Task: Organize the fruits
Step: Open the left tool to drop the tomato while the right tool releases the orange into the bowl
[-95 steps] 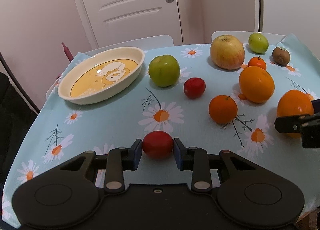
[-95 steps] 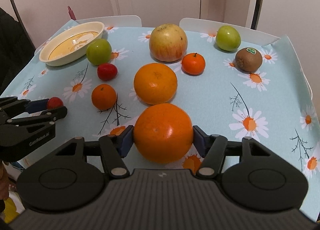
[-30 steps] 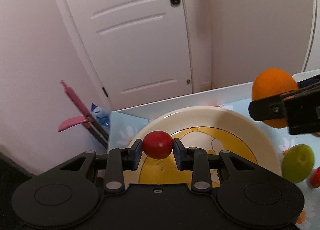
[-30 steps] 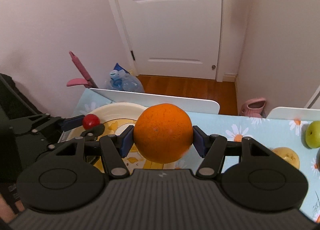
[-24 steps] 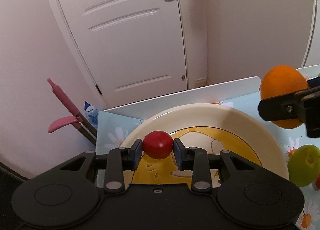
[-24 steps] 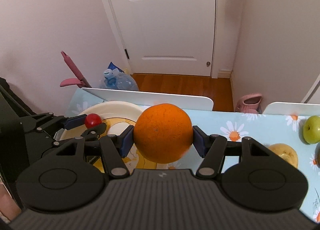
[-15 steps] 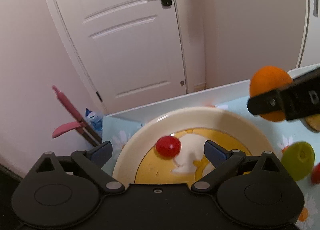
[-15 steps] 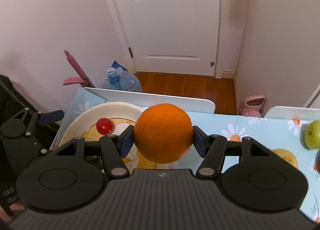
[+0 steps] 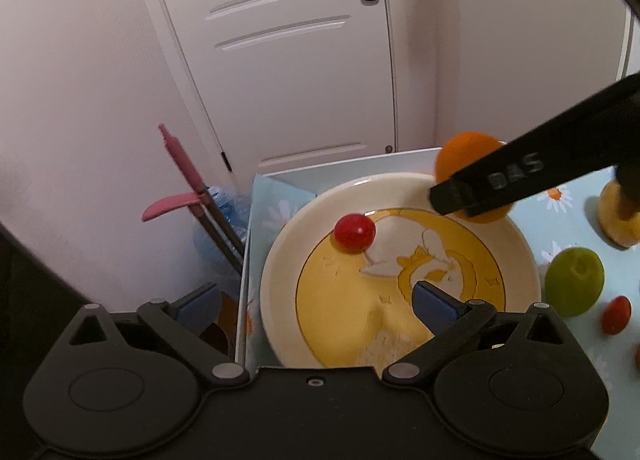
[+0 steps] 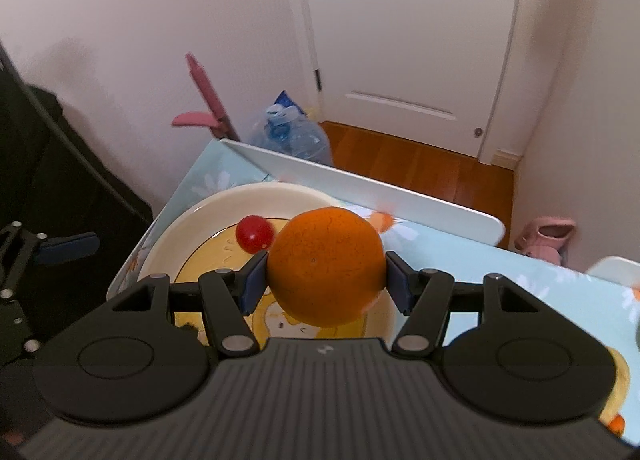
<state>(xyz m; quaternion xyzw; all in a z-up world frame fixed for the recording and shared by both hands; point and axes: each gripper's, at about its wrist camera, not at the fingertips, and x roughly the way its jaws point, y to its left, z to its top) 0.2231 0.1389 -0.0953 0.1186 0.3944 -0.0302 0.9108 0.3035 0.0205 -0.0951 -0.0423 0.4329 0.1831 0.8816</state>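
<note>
Orange clamped in right hand-held gripper

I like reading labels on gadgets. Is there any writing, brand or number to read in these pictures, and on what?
"DAS": pale letters on the black finger of the right tongs, seen from the left wrist view.
A small pale mark on the right tongs' grey body: too small to read.
No other writing shows.

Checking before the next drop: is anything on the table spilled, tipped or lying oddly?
Nothing stands out. The small red fruit lies inside the oval dish, the orange is gripped squarely in the right tool, and no spill shows.
</note>
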